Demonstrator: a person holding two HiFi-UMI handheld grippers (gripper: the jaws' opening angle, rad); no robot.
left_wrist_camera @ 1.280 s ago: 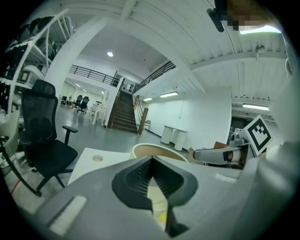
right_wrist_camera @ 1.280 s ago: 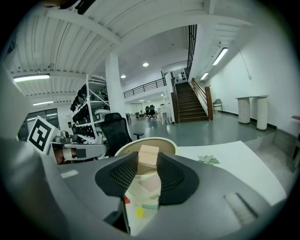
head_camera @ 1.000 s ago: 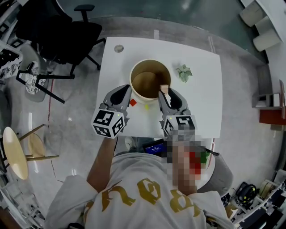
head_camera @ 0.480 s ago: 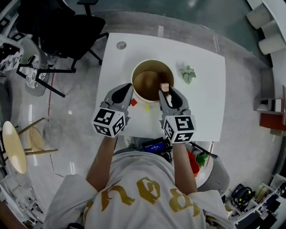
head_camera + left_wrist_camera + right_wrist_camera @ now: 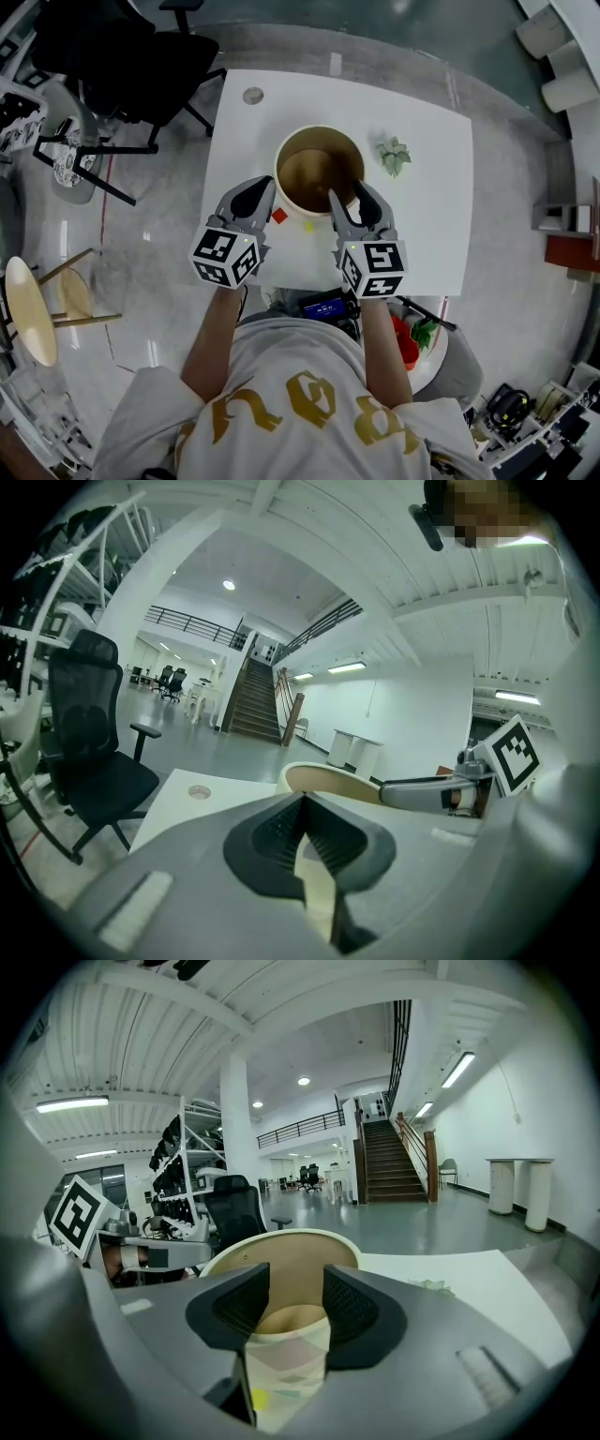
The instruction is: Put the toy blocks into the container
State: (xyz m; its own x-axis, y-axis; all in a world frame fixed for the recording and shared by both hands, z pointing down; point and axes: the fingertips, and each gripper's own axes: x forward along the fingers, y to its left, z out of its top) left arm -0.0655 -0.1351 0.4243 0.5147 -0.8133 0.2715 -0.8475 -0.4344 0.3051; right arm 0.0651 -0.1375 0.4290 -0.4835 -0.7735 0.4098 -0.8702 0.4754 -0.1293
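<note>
one red block (image 5: 278, 215), one yellow block (image 5: 307, 225), both too small for detail

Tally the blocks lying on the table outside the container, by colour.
Red block: 1
Yellow block: 1
Total: 2, both on the table beside the container, on the person's side. What lies inside the container cannot be counted from these views.

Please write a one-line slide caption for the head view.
Open right gripper at the rim of the container, shut left gripper beside it; red block and yellow block lie on the table.
</note>
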